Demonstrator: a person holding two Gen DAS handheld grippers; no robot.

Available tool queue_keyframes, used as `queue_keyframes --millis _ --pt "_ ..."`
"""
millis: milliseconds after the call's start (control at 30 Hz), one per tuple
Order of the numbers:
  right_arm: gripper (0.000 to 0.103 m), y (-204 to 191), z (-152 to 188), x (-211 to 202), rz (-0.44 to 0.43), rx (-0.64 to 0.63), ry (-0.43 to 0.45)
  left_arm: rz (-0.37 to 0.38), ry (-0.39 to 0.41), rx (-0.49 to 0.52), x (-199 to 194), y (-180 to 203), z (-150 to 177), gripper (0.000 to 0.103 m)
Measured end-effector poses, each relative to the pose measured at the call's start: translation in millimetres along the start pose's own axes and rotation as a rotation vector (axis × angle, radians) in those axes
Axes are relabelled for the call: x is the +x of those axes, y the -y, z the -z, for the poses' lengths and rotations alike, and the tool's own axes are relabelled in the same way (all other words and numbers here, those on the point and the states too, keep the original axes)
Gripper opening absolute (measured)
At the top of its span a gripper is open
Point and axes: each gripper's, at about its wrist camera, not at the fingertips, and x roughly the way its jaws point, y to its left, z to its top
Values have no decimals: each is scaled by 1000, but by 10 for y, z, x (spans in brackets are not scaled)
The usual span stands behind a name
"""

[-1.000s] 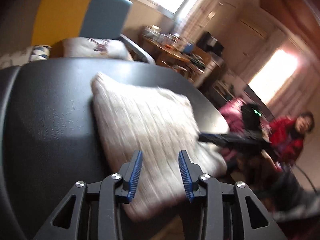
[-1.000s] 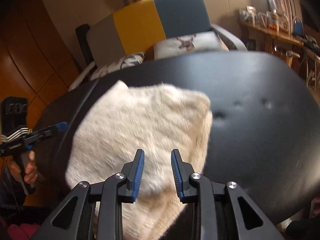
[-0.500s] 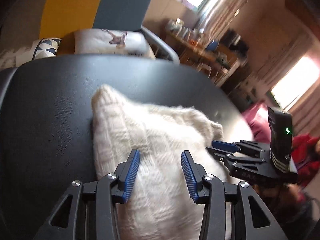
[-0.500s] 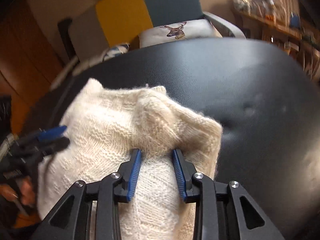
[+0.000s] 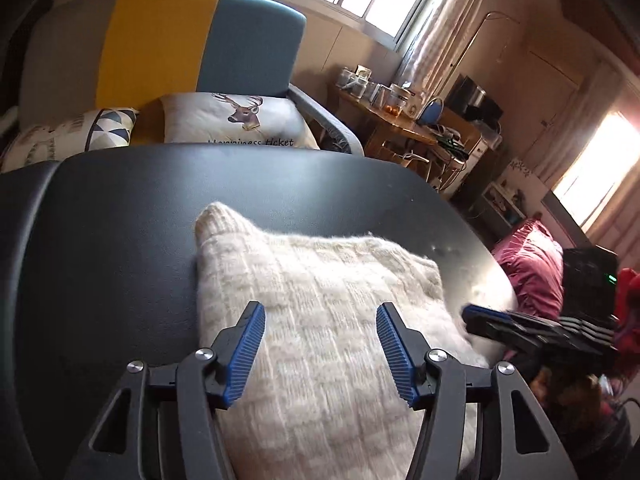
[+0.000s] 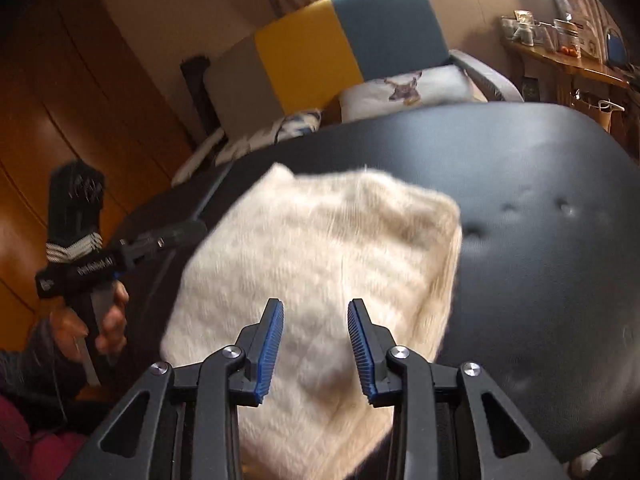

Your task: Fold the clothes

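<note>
Here the folded cream sweater (image 5: 320, 320) lies on the black table (image 5: 112, 240), both grippers' fingers (image 5: 246, 350) (image 6: 270, 346) spread, empty.

Bare black table (image 5: 120, 240) is left open from 9 to 12 o'clock of the folded cream sweater (image 5: 320, 320), and widely toward 3 o'clock in the right wrist view. Passage beyond 12 o'clock is blocked by the armchair (image 5: 224, 40) and deer cushion (image 5: 236, 120); 2 o'clock is closed by the cluttered desk (image 5: 400, 128).

Right claw (image 6: 315, 346) backed off sweater (image 6: 320, 264), now parted wider; left claw (image 5: 320, 350) widened too
</note>
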Motion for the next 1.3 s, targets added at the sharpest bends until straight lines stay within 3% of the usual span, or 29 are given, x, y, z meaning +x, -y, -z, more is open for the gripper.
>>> queue_keyframes --millis 67,133,233,300,367,700,833,933,1133,1300 --pt "34 35 117 163 79 -2 -78 -9 -2 11 -61 27 121 61" --pt "33 95 177 243 107 7 -81 -10 -35 22 -14 51 245 65" --pt "34 150 174 245 86 37 -64 -61 -66 80 121 117 452 69" --pt "34 148 171 249 88 32 -60 -94 -45 122 151 170 526 73" --pt "34 157 183 248 84 36 -48 -90 -40 127 159 192 542 77" --pt "35 175 195 202 16 97 -14 17 1 -150 -179 -374 349 77" --pt "36 259 128 -4 -54 193 51 58 -46 -215 -162 -622 312 77" --pt "42 420 86 -210 -33 293 89 90 -86 -227 -87 -700 300 77" --pt "42 941 320 -47 -223 527 21 128 -176 -212 190 -682 281 79" --pt "42 1190 469 171 -369 691 -26 198 -191 -233 286 -664 262 81"
